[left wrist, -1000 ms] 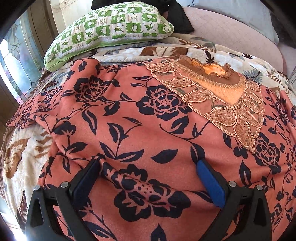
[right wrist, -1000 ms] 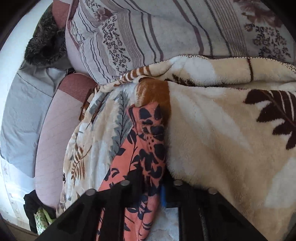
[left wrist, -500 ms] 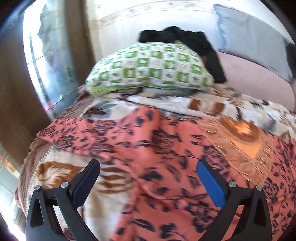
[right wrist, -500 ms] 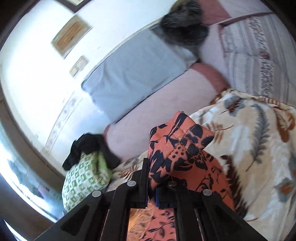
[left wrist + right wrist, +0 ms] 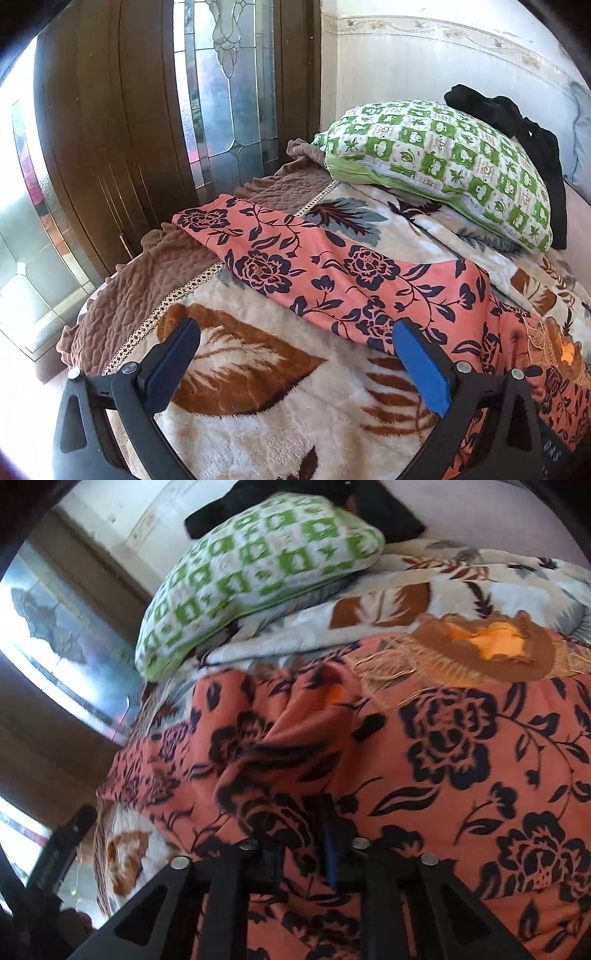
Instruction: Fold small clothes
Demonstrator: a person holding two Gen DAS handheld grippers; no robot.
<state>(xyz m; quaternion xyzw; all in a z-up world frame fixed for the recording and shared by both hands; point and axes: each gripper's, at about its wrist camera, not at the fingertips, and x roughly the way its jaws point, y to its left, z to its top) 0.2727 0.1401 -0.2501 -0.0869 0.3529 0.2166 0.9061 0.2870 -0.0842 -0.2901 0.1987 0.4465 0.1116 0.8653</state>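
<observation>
Left wrist view: the left gripper [image 5: 295, 354] stands with jaws wide and nothing between them, poised over the cream leaf-print blanket [image 5: 258, 424]. From 9 o'clock to 3 o'clock across the frame lies one sleeve of the coral floral garment [image 5: 332, 273], its cuff resting on the brown quilted bedspread [image 5: 147, 273] at 10 o'clock. A green checked pillow [image 5: 443, 155] sits at 1 o'clock, with a black cloth [image 5: 517, 118] behind it and a leaded-glass door [image 5: 229, 92] at 11 o'clock.

Right wrist view (blurred): the right gripper [image 5: 304, 849] has just been opening; its jaws stand narrowly apart, a fold of the coral garment between them, though contact with the pads cannot be judged. The garment's embroidered neckline [image 5: 480, 646] lies at 1 o'clock, the pillow at 11 o'clock.
</observation>
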